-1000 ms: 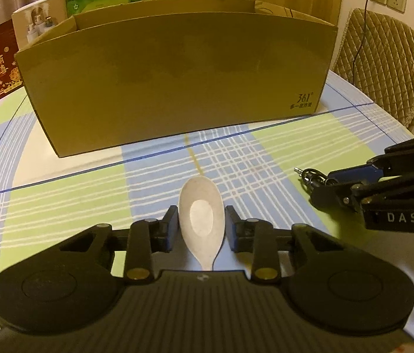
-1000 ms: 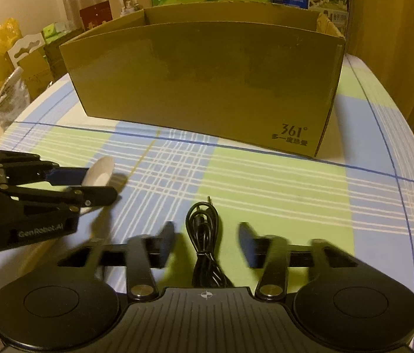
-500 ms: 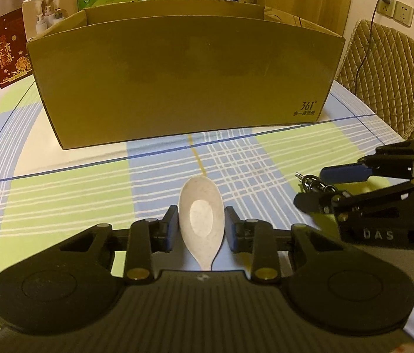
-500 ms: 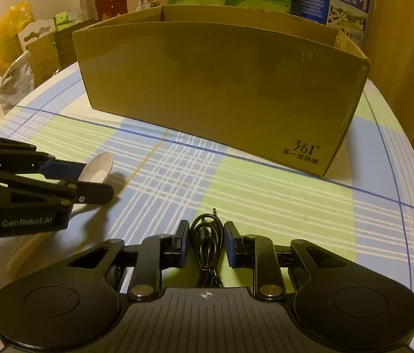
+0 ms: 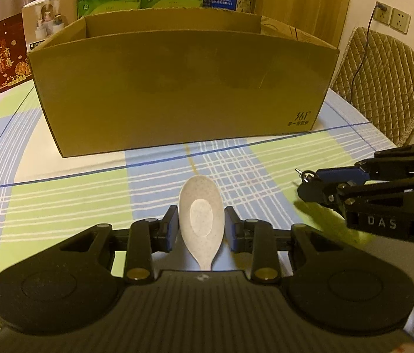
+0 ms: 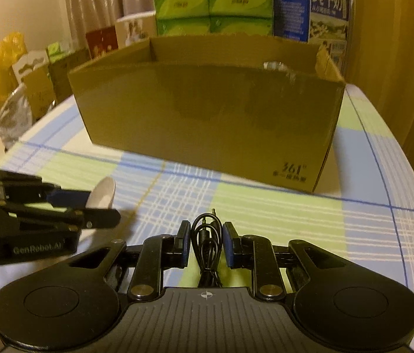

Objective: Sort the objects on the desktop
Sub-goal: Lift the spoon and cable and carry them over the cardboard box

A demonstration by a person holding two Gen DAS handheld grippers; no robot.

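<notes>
My left gripper (image 5: 201, 225) is shut on a pale speckled spoon (image 5: 201, 217), bowl pointing forward, held above the checked tablecloth. The same gripper (image 6: 101, 209) and spoon (image 6: 102, 195) show at the left of the right wrist view. My right gripper (image 6: 206, 242) is shut on a coiled black audio cable (image 6: 205, 235), lifted off the cloth. In the left wrist view the right gripper (image 5: 314, 181) enters from the right with the cable's plug (image 5: 302, 173) poking out. An open brown cardboard box (image 5: 183, 94) (image 6: 212, 111) stands straight ahead of both.
The checked tablecloth (image 5: 60, 194) covers the table. Green tissue packs (image 6: 211, 6), a blue milk carton (image 6: 309, 6) and other boxes stand behind the cardboard box. A quilted chair (image 5: 386, 82) is at the right, bags (image 6: 4, 67) at the left.
My right gripper closed on the black cable and lifted it off the cloth. Both grippers rose and tipped up, so the box's open top now shows. The left still grips the spoon.
</notes>
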